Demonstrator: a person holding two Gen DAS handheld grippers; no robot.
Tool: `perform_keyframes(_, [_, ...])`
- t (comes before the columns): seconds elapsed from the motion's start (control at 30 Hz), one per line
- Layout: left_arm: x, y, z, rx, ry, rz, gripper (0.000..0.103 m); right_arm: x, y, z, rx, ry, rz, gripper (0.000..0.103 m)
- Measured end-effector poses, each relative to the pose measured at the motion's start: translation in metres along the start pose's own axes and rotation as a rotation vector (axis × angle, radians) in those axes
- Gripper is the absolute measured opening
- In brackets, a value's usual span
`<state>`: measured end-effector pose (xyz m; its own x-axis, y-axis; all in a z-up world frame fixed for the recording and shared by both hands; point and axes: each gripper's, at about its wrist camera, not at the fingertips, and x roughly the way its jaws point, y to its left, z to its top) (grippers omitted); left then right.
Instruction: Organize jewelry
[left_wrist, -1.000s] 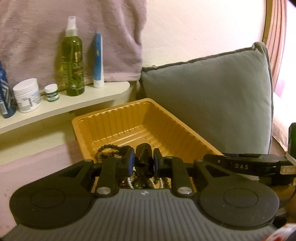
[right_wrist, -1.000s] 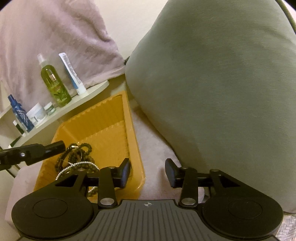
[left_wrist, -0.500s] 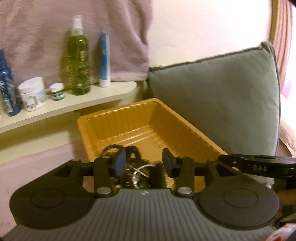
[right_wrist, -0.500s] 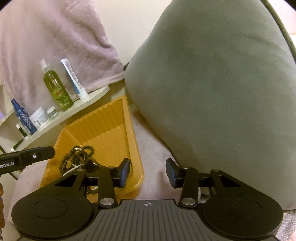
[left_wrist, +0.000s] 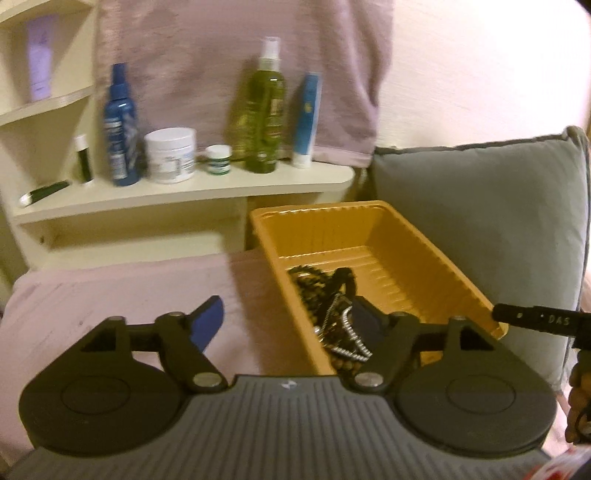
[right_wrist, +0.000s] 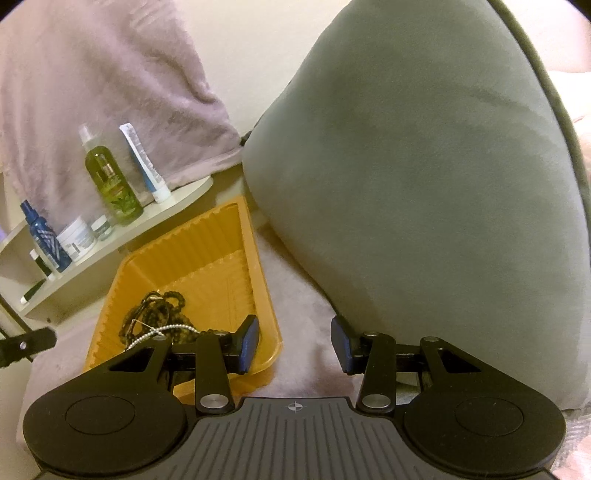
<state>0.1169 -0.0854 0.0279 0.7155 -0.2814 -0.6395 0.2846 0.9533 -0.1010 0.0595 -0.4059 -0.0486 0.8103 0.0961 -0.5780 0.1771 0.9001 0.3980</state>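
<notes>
Jewelry (left_wrist: 334, 302) heaps against tray's (left_wrist: 436, 245) near-left wall; left fingers (left_wrist: 210, 319) opening, right fingers (right_wrist: 248, 341) spread, empty.

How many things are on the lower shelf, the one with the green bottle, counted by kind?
Spray bottles: 2 (blue spray bottle, green spray bottle)
Jars: 2 (large white jar, small jar)
Tubes: 1 (blue and white tube)
Small dark sticks: 2 (upright stick, lying stick)
Total: 7
</notes>
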Motion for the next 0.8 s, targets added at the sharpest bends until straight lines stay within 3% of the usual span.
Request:
perform_keyframes(0.27, [-0.023,0.013,-0.008,-0.054,0.009,0.078,0.096,-0.011,0.011,0.007,0.003,0.018,-0.026,0.045])
perform_keyframes(0.33, [-0.029,0.017,-0.010,-0.062,0.011,0.090,0.098,-0.014,0.019,0.009,-0.007,0.028,-0.017,0.049])
perform_keyframes(0.4, [-0.034,0.019,-0.013,-0.073,0.012,0.111,0.102,-0.018,0.029,0.009,-0.025,0.042,-0.005,0.062])
perform_keyframes(0.5, [-0.042,0.025,-0.015,-0.093,0.019,0.142,0.102,-0.022,0.047,0.006,-0.064,0.069,0.019,0.071])
perform_keyframes(0.8, [-0.069,0.045,-0.027,-0.155,0.037,0.187,0.103,-0.030,0.101,-0.012,-0.184,0.181,0.100,0.080])
